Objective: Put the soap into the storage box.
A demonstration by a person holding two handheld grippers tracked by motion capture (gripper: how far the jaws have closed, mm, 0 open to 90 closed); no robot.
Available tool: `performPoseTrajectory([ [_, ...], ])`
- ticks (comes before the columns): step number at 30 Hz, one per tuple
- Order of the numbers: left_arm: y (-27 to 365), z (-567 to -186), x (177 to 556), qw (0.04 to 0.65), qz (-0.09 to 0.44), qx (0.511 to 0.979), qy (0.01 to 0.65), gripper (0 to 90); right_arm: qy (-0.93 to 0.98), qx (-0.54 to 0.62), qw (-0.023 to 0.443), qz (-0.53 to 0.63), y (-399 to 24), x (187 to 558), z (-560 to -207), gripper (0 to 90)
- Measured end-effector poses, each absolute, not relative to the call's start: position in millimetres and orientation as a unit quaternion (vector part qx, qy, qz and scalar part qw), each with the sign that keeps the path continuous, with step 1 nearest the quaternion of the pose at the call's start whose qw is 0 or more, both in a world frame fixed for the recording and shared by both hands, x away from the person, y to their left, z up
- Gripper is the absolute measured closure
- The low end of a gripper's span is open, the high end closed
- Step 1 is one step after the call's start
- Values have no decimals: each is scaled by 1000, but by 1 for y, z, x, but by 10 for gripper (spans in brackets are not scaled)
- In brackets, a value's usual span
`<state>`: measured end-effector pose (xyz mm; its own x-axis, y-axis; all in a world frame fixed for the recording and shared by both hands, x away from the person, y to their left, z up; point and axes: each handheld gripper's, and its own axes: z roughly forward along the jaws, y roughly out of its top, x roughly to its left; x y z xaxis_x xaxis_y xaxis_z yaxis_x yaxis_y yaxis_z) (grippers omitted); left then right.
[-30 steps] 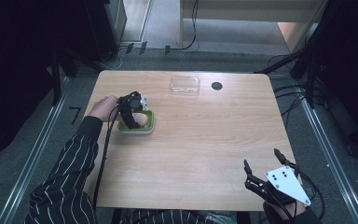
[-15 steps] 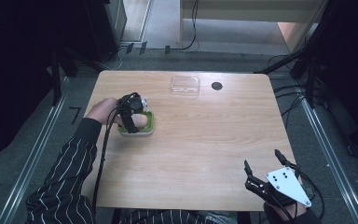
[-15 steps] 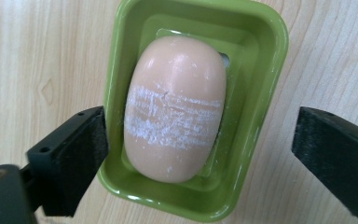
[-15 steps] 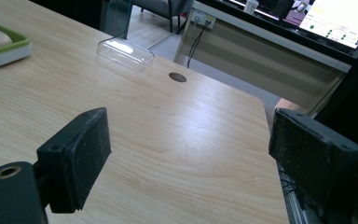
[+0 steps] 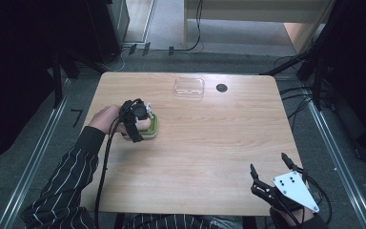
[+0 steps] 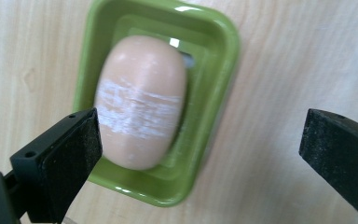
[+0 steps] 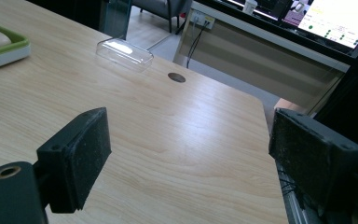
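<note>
Wooden table (image 5: pixel 209 143), soap (image 6: pixel 140 116) in green dish (image 6: pixel 214 60) below the just-opened, wide, empty left gripper (image 6: pixel 200 140) fingers (image 6: pixel 72 154).

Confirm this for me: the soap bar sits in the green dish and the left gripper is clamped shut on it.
Not quite. The soap bar does sit in the green dish, but the left gripper isn't clamped on it: the left gripper view shows its jaws, which have just been opening, wide apart above the bar.

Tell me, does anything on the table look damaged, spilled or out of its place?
Nothing is spilled. The soap lies in its green dish and has a white scuffed band across its middle. The clear lid lies apart from the dish, near the far edge of the table. The left gripper is above the dish, open.
</note>
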<state>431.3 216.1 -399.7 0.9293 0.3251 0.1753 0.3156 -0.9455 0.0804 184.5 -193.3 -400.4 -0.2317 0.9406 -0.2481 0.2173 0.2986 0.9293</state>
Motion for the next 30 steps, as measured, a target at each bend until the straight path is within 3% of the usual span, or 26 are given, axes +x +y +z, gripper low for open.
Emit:
performPoseTrajectory([
  [13,216,-399,399,24,88,970,227,0,671,431,448,404,-194,183,-400,135],
  [30,212,-412,361,8,48,974,220,0,670,431,448,405,-195,182,-400,134],
])
